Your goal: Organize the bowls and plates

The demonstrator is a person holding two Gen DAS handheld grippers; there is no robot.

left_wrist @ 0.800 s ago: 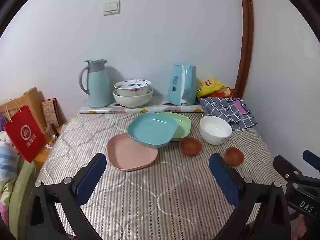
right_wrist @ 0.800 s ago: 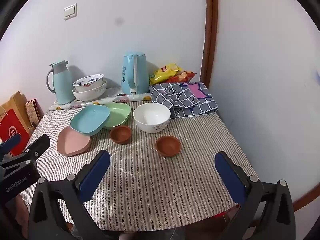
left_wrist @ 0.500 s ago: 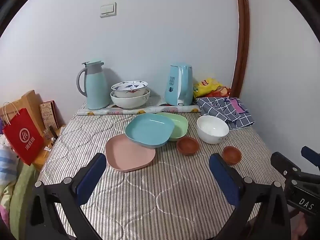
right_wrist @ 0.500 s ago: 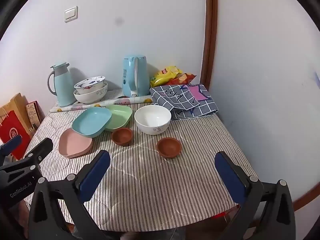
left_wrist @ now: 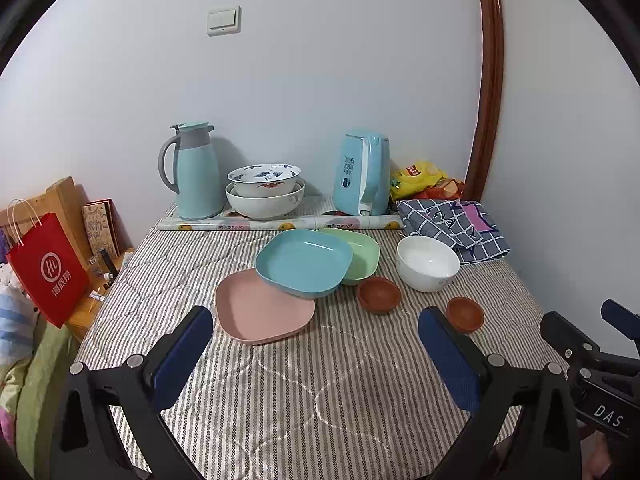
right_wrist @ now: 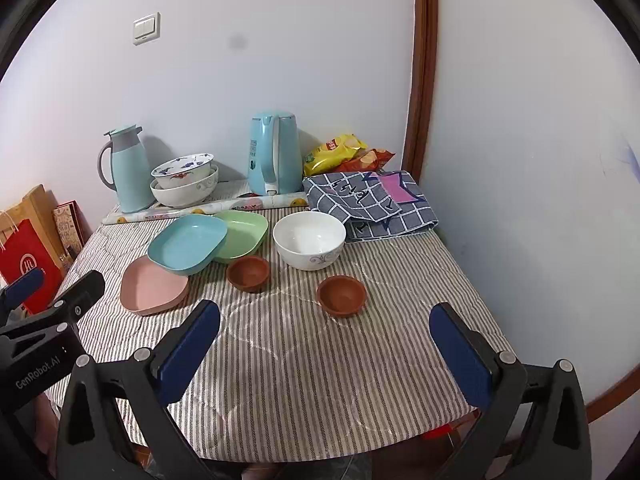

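- Left gripper [left_wrist: 316, 342] and right gripper [right_wrist: 324, 334]: jaws spread, empty, above the table's [right_wrist: 300, 368] near edge.
- Blue plate [left_wrist: 304, 261] rests tilted across pink plate [left_wrist: 262, 312] and green plate [left_wrist: 360, 254], mid-table; nudging it risks sliding.
- White bowl [right_wrist: 309, 240] and two brown bowls [right_wrist: 342, 289] stand apart.

Soft even indoor light, sharp, fisheye-warped edges.

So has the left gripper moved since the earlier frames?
Yes. The left gripper has backed away from the wall: the light switch and dishes look smaller and more of the table shows.
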